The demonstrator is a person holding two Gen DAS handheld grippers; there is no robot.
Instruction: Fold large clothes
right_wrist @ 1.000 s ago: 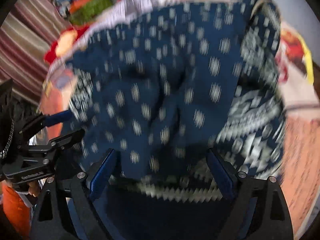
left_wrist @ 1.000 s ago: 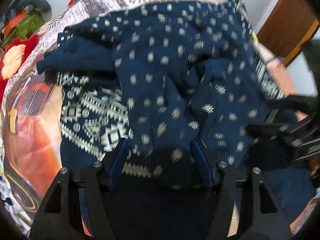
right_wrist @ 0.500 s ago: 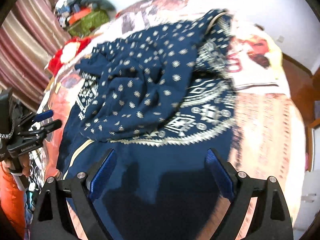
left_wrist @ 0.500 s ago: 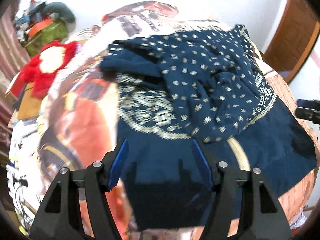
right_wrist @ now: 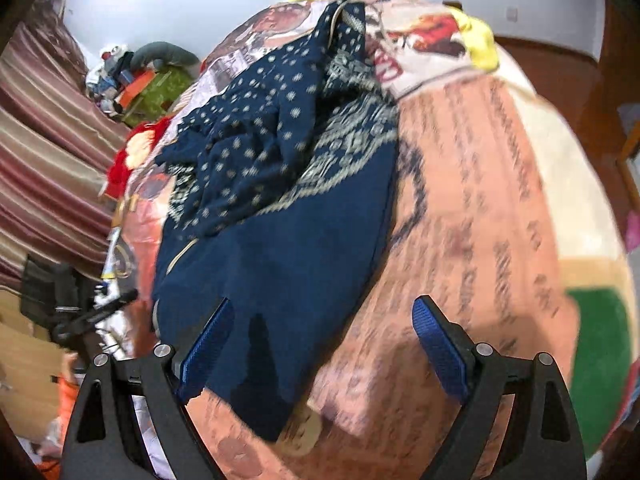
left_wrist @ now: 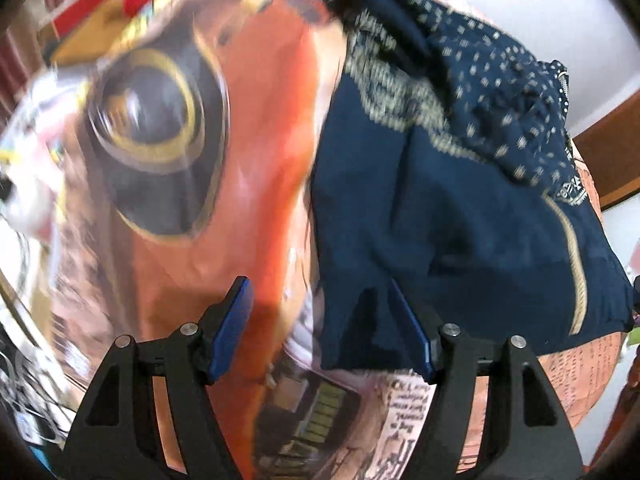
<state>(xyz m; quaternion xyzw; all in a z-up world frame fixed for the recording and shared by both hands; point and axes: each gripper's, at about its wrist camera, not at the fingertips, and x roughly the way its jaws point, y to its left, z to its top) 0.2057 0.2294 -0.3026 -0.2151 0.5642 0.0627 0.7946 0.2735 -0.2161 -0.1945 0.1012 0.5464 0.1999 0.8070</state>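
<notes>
Printed text runs across the bedspread [right_wrist: 492, 200] in dark lines on the salmon ground, but motion blur leaves it unreadable in the right wrist view. In the left wrist view a small newspaper-like block of print sits just right of the left claw [left_wrist: 326, 326]; its letters are too smeared to make out. No brand or label can be read on the cloth.

One large garment [right_wrist: 288, 248], navy blue, lies on the bed. Its near half is plain navy with a thin gold stripe; its far half is bunched into a heap, dotted with pale motifs and banded with a cream geometric pattern. The near hem reaches toward the bed's near edge, and in the left wrist view one lower corner of the garment [left_wrist: 460, 232] lies between the left claw's blue pads.

The left claw's jaws are opening, with the corner of cloth between them but not pressed. The right claw [right_wrist: 324, 344] is spread wide and released; the garment's other near corner passes by its left pad [right_wrist: 206, 346], and bare bedspread lies under the rest of its gap.

Right of the garment the bedspread is open all the way to its far side. Left of it, an orange car print with one dark wheel [left_wrist: 156, 136] fills the free bedspread.

A red plush toy [right_wrist: 128, 156] lies at the bed's far left, near striped curtains [right_wrist: 48, 152].
</notes>
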